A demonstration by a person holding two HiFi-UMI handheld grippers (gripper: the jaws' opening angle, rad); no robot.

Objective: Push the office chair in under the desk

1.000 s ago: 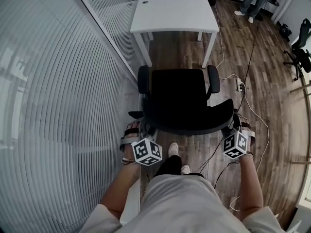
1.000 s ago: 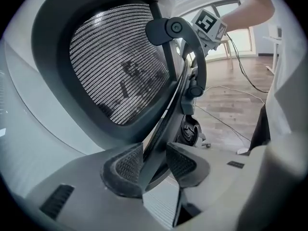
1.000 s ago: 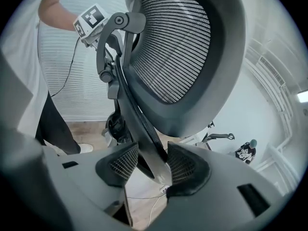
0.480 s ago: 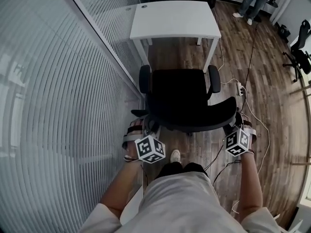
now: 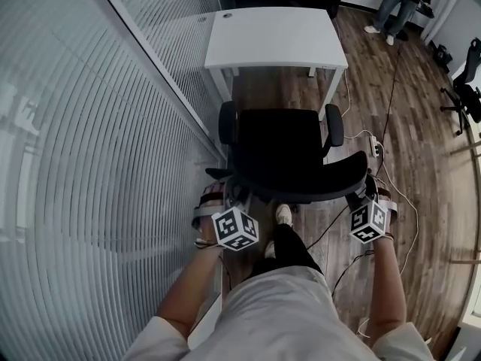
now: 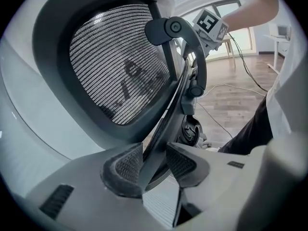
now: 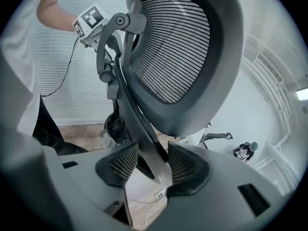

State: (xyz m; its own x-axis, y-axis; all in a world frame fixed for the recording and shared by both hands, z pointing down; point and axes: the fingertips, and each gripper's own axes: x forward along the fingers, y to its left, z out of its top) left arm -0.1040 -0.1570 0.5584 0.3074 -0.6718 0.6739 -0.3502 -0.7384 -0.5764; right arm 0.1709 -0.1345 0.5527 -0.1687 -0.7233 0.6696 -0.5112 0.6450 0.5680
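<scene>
Office chair mid-push, just short of the desk

The white desk [image 5: 274, 40] stands ahead beside the glass wall [image 5: 98, 164], and the office chair [image 5: 282, 145] sits just before it, seat not yet under. Left tongs [image 6: 154, 165] and right tongs [image 7: 153, 167] each pinch a side edge of the backrest [image 5: 301, 183]. The next move probably calls for a straight, even shove, keeping the armrests [image 5: 334, 124] between the desk legs [image 5: 328, 89].
</scene>
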